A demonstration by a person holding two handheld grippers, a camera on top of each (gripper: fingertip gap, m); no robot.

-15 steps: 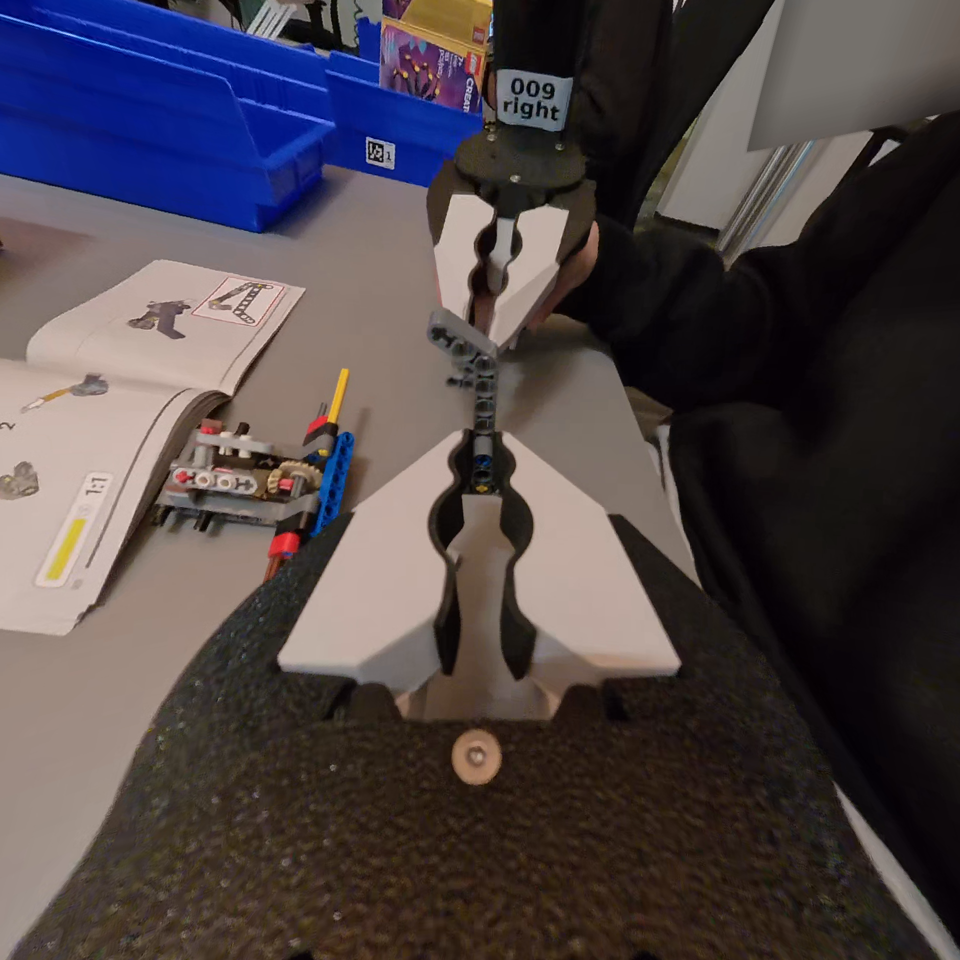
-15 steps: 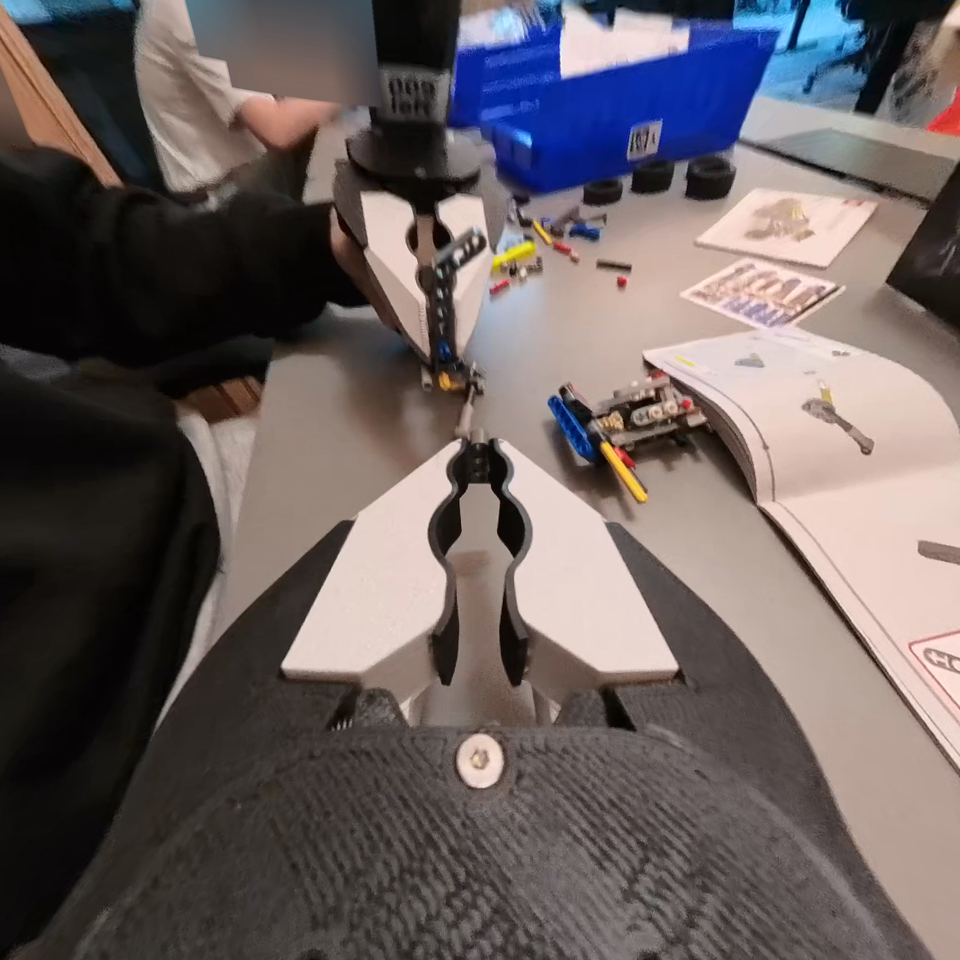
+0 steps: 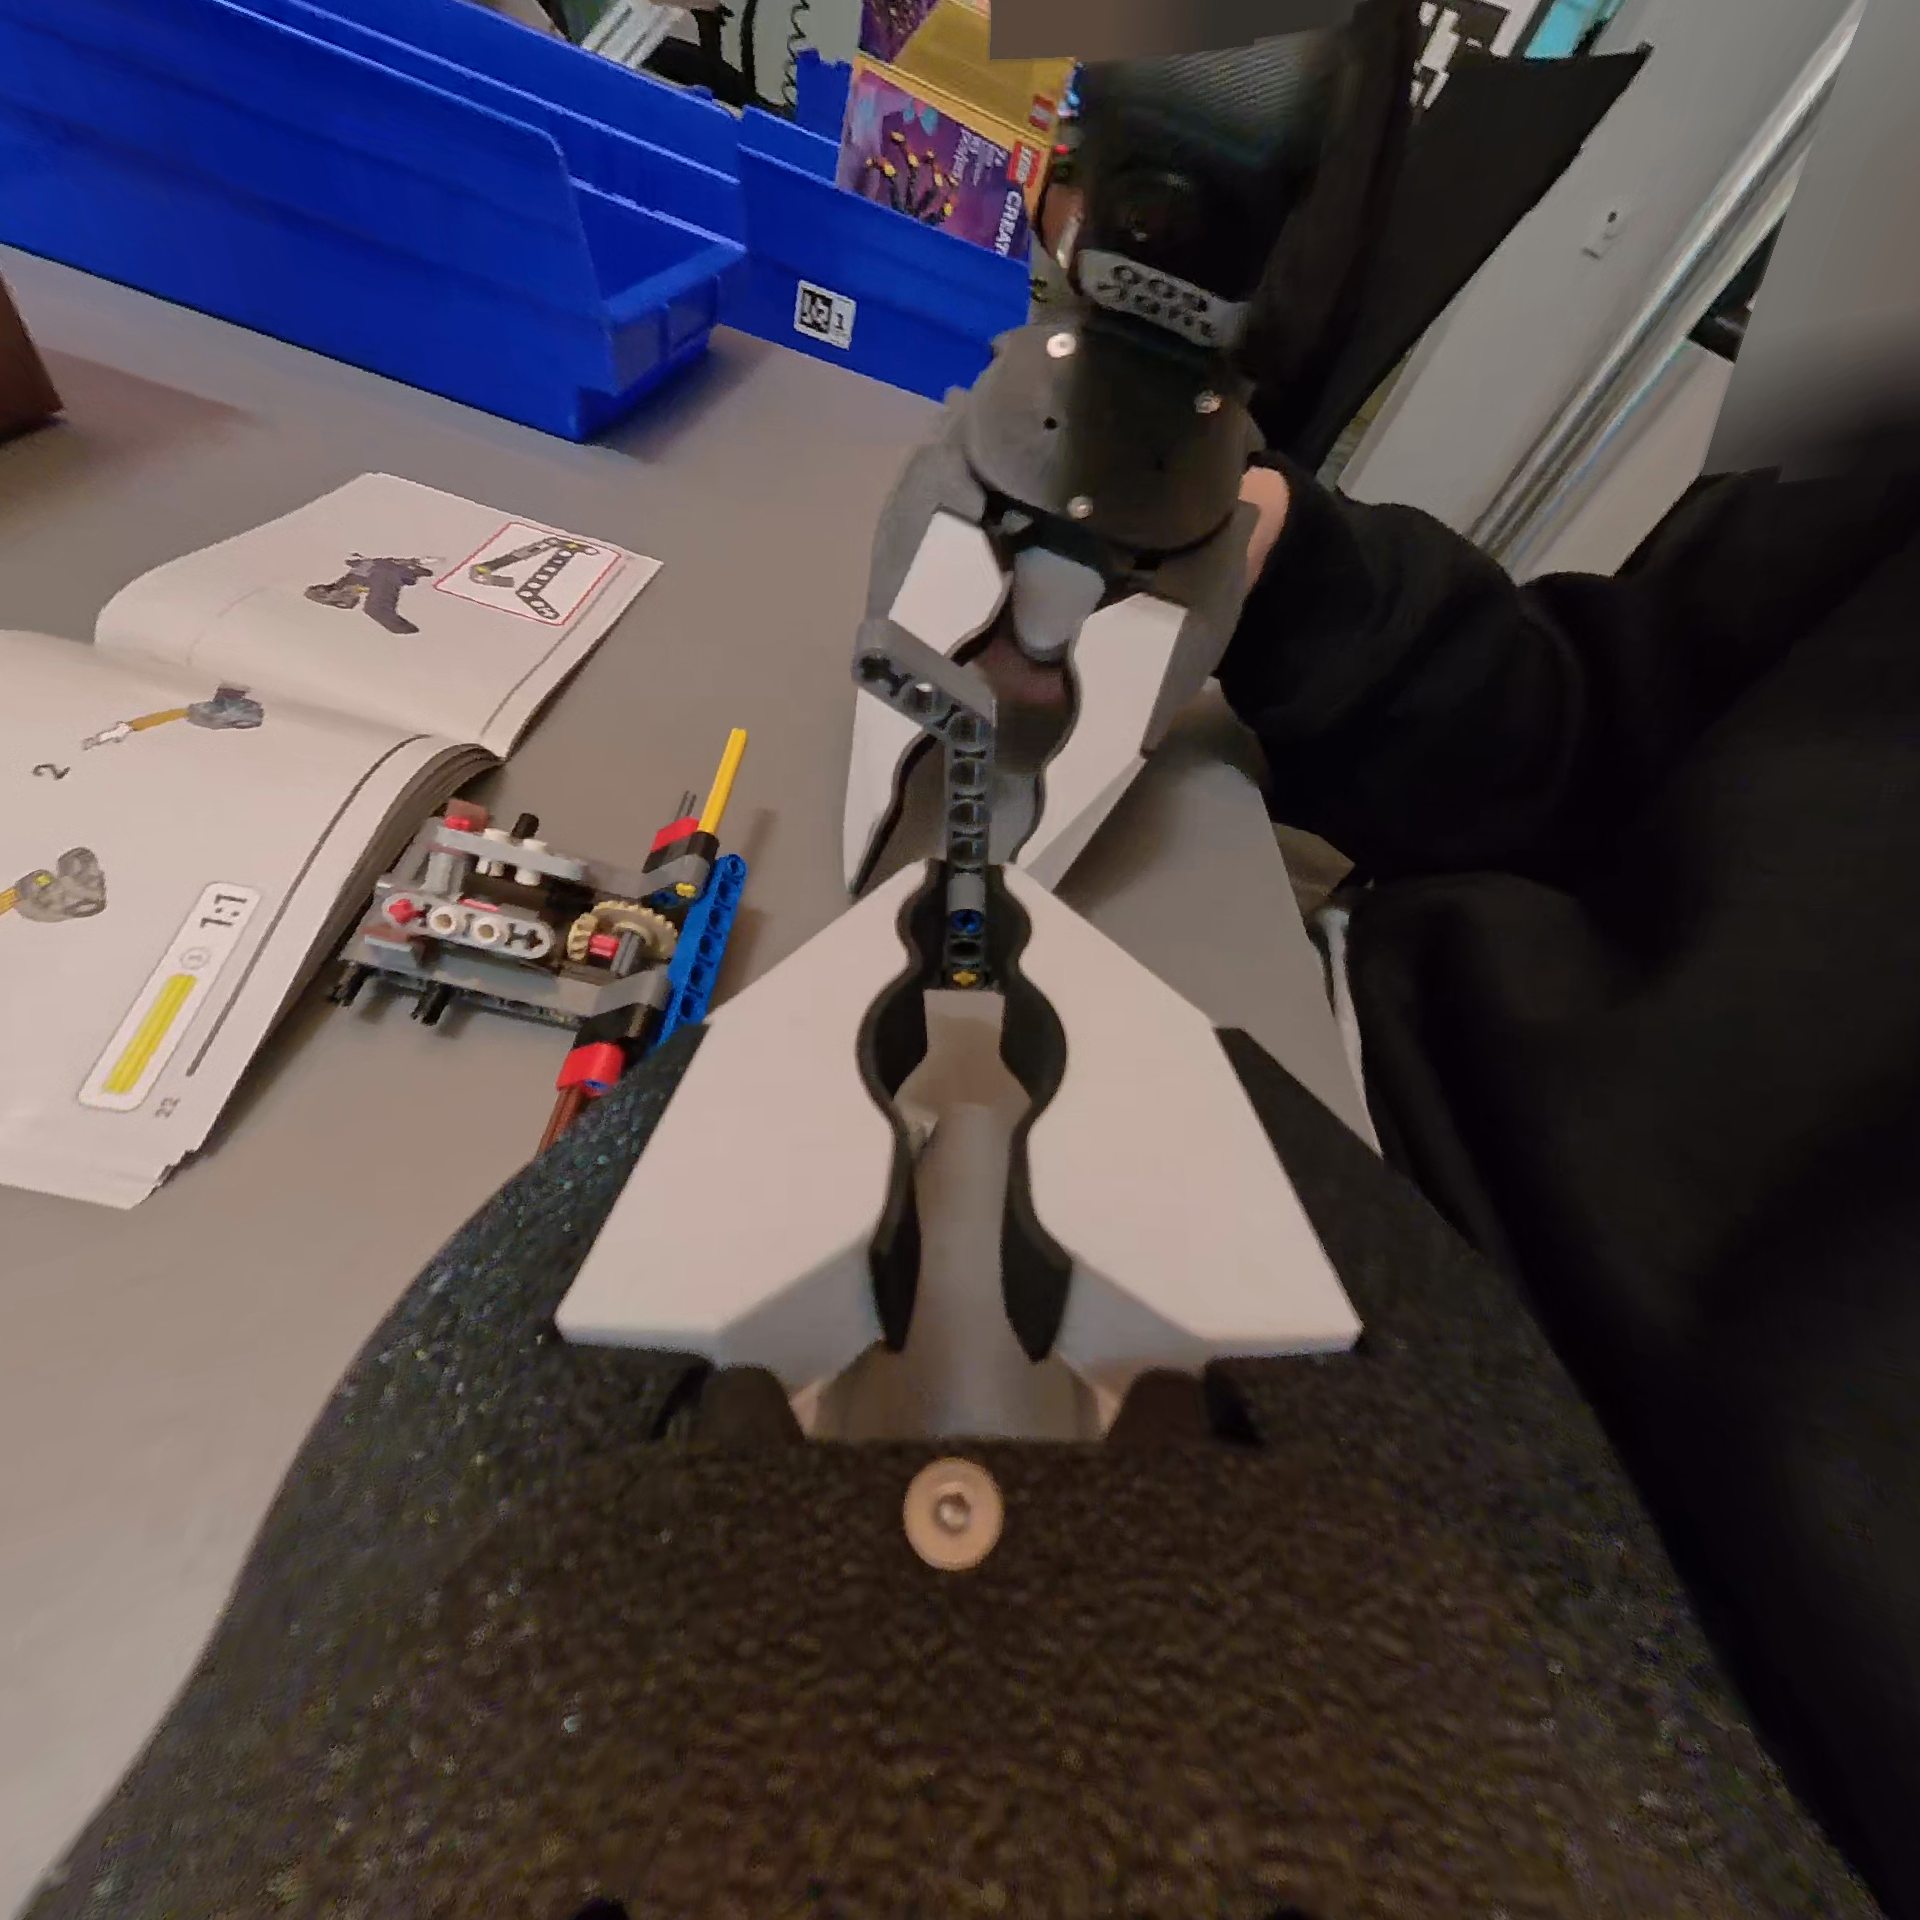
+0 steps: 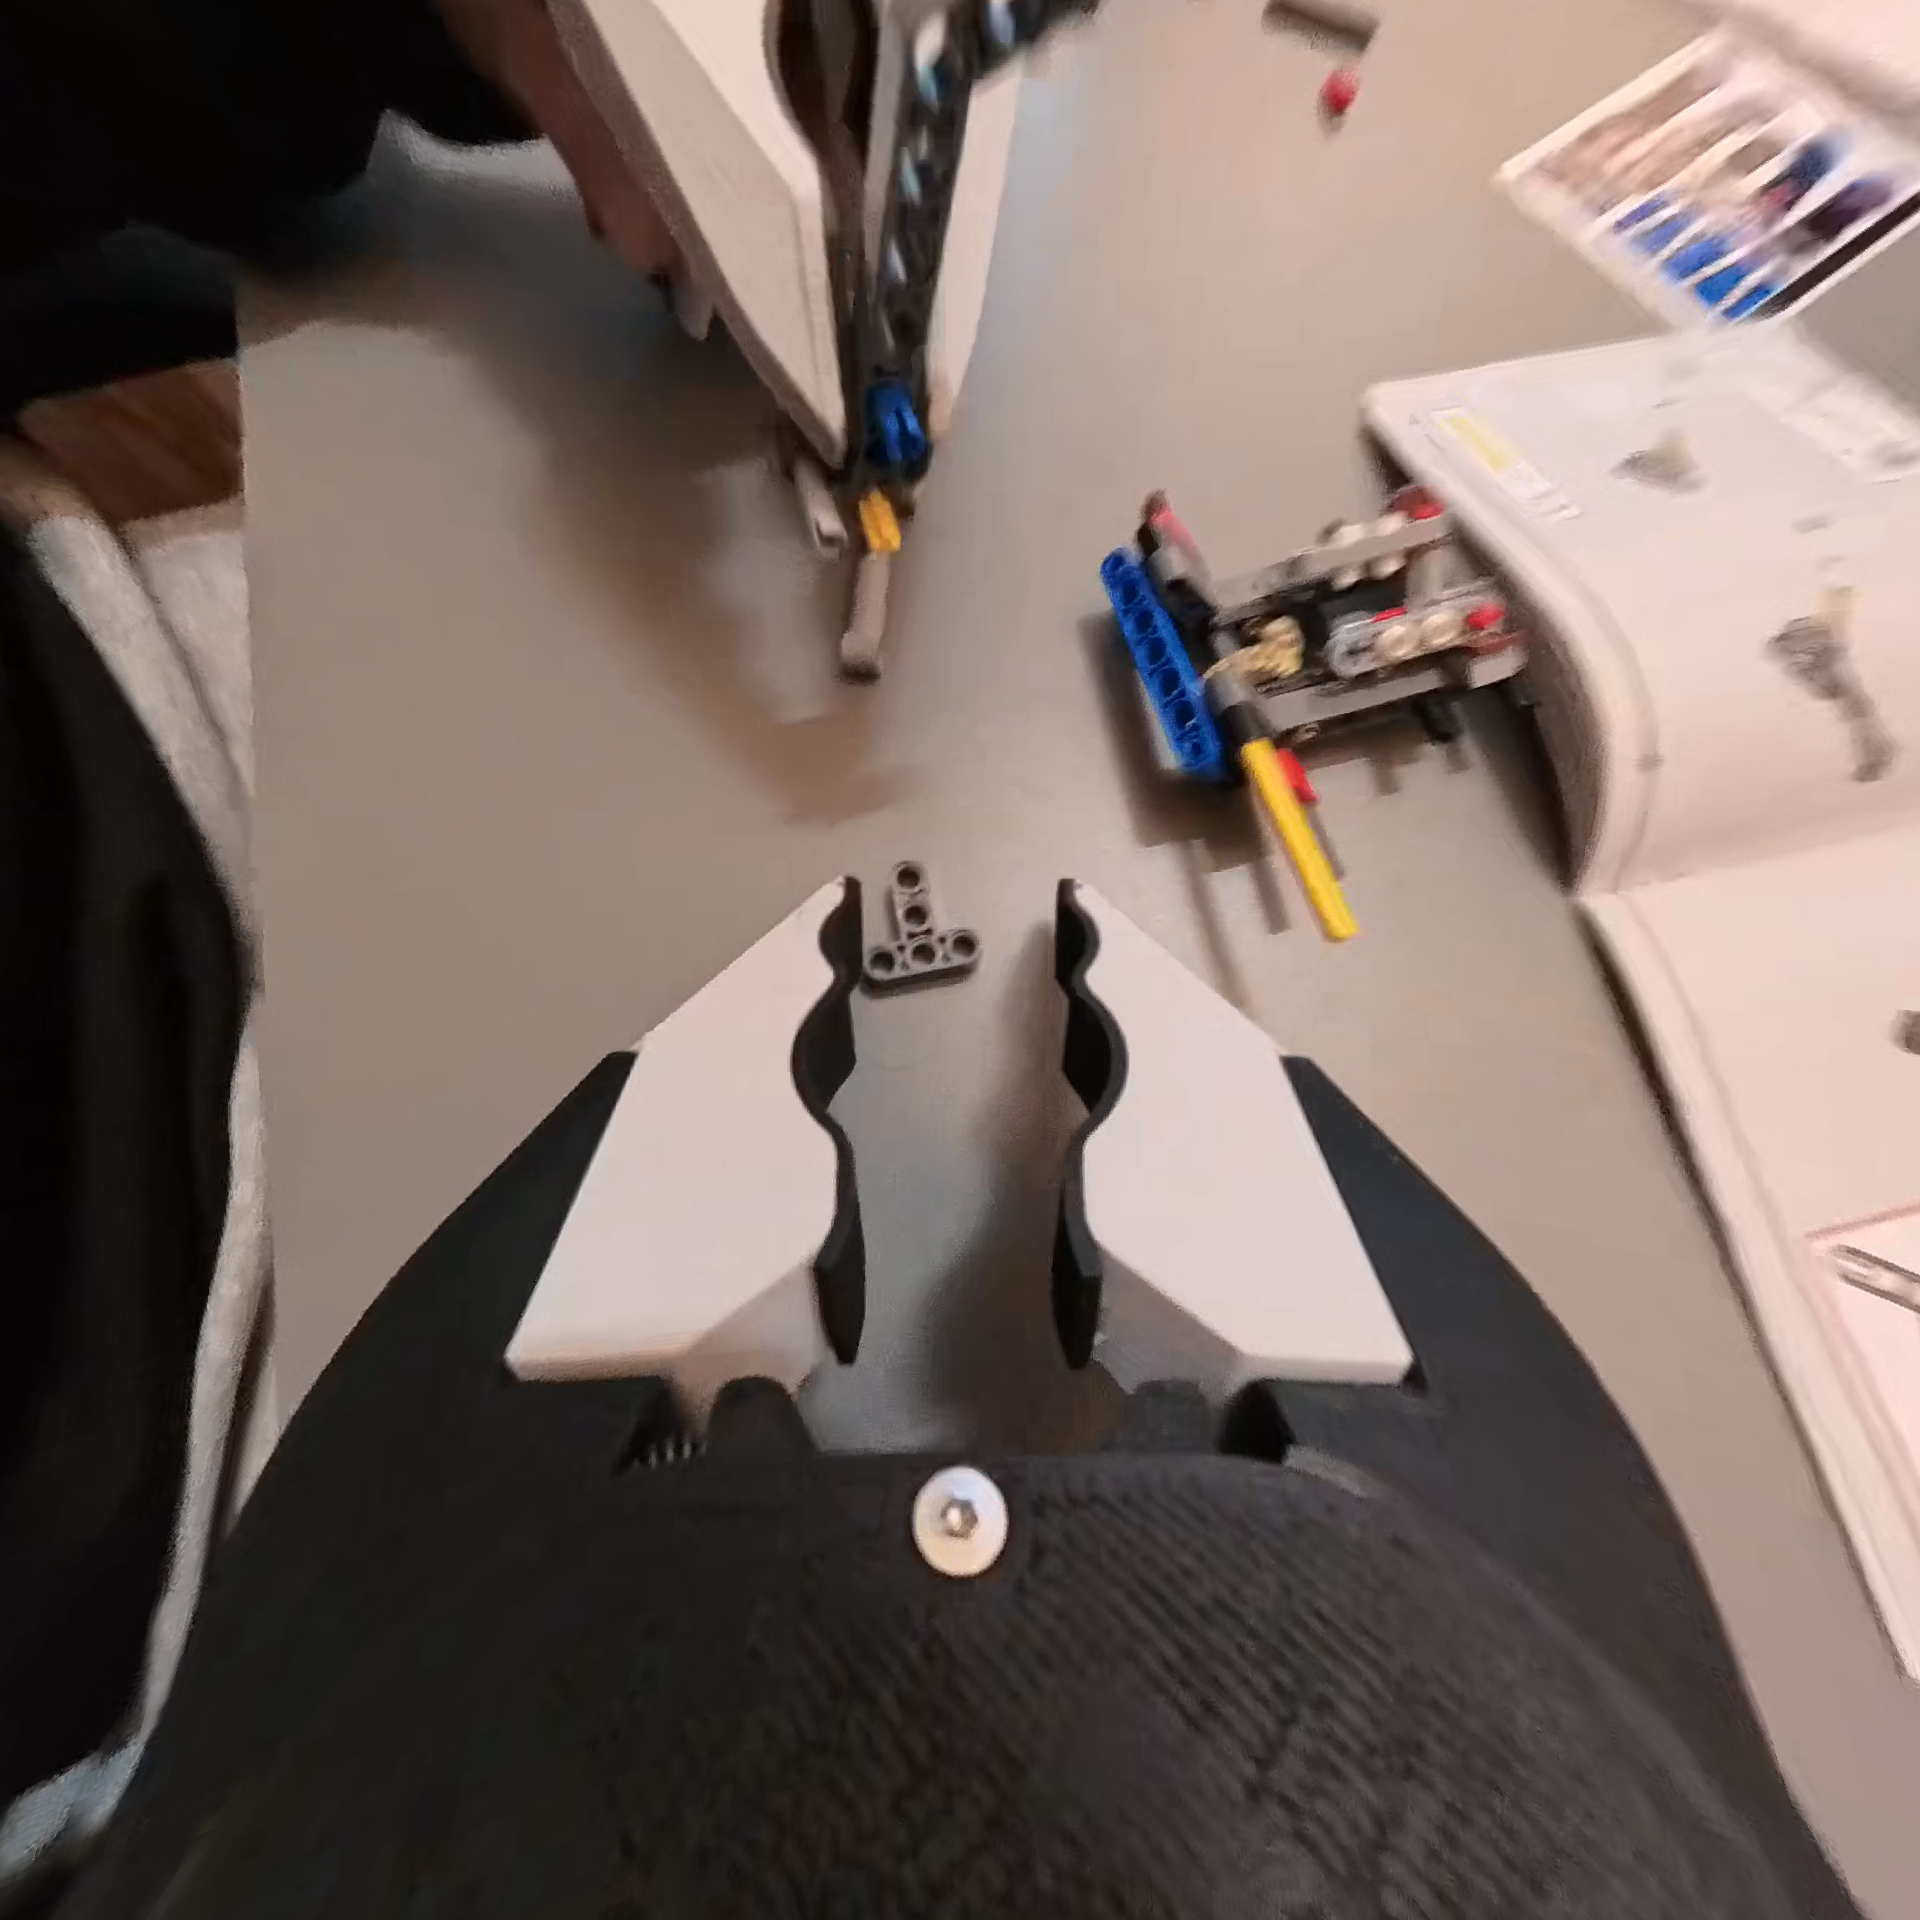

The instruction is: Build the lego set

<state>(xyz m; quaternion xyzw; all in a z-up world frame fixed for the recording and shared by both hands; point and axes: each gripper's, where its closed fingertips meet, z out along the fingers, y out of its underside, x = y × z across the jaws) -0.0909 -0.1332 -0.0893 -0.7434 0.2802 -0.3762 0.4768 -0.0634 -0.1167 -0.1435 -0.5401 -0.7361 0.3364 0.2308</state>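
Dark grey holed beam (image 3: pixel 964 831) pinched in left gripper (image 3: pixel 961 914), right gripper (image 4: pixel 956 935) spread wide, empty.

We see a plain grey surface (image 4: pixel 540 644). Our left tongs (image 3: pixel 961 914) have pale grey fingers with black inner edges, on a speckled black body; the right tongs (image 4: pixel 956 914) match. The beam (image 3: pixel 966 790) in the left tongs is black with a grey bent end, a blue pin and a yellow pin. A small T-shaped piece (image 4: pixel 916 935) is dark grey. The partly built model (image 3: pixel 540 925) mixes grey, black, red, tan, a blue beam and a yellow axle. The booklet (image 3: pixel 208 790) is white; the bins (image 3: pixel 416 239) are bright blue.
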